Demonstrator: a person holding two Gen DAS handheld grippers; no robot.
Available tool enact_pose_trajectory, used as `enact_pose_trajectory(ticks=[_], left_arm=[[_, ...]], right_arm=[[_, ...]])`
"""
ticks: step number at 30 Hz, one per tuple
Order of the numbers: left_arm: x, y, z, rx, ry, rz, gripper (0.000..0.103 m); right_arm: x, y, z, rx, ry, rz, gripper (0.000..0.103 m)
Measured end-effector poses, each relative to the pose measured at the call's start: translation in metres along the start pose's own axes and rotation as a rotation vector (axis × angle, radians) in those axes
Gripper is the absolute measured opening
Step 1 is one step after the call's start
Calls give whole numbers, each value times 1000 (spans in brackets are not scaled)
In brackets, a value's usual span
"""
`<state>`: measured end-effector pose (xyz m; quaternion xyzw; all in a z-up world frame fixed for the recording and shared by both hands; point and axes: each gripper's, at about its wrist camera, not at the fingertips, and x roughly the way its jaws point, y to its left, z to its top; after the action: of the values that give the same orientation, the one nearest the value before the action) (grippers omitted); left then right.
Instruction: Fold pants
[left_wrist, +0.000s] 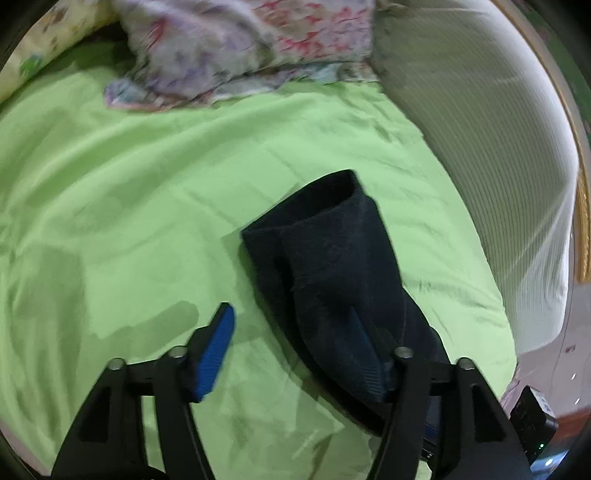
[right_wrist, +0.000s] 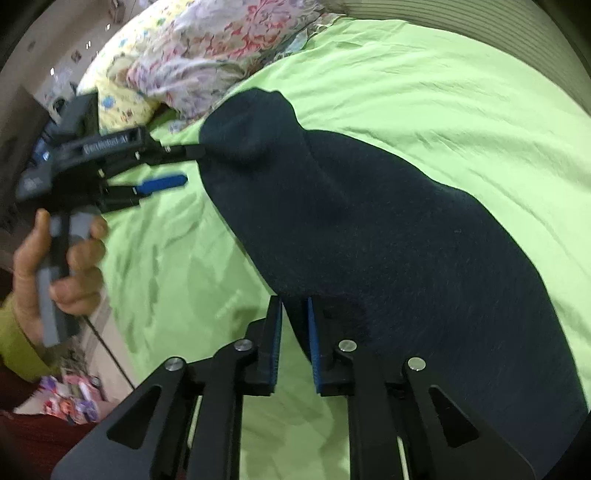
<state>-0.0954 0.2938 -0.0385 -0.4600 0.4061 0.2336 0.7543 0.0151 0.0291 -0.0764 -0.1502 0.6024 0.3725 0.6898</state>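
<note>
Dark navy pants (left_wrist: 332, 258) lie folded lengthwise on a green bed sheet (left_wrist: 129, 184); they also fill the right wrist view (right_wrist: 388, 229). My left gripper (left_wrist: 291, 332) is open, its left pad over bare sheet and its right finger (left_wrist: 364, 339) against or under the pants' near end. It shows in the right wrist view (right_wrist: 177, 166) held by a hand, one finger reaching the pants' far corner. My right gripper (right_wrist: 294, 325) stands nearly closed with a fold of the pants' edge between its blue pads.
Floral pillows and bedding (left_wrist: 240, 48) lie at the head of the bed. A white ribbed headboard or mattress side (left_wrist: 498, 147) runs along the right. Floor and small items (right_wrist: 74, 402) show beyond the bed's edge.
</note>
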Motion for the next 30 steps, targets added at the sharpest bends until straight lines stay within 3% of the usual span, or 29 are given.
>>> enact_pose_trajectory(ticks=[3, 7, 16, 20, 24, 30], left_arm=[[1, 6, -1, -34, 22, -20, 67], [4, 0, 2, -6, 25, -3, 68], [21, -4, 14, 31, 27, 26, 68], [30, 0, 18, 34, 32, 36, 66], [37, -2, 22, 68, 27, 37, 59], [58, -7, 25, 91, 58, 47, 50]], right_arm=[[-8, 1, 0, 25, -17, 46, 23], [-21, -5, 1, 58, -69, 47, 31], [-31, -77, 32, 202, -125, -92, 38], [-20, -98, 50, 229, -110, -120, 40], [-6, -112, 63, 240, -90, -137, 40], [29, -120, 65, 225, 23, -124, 40]])
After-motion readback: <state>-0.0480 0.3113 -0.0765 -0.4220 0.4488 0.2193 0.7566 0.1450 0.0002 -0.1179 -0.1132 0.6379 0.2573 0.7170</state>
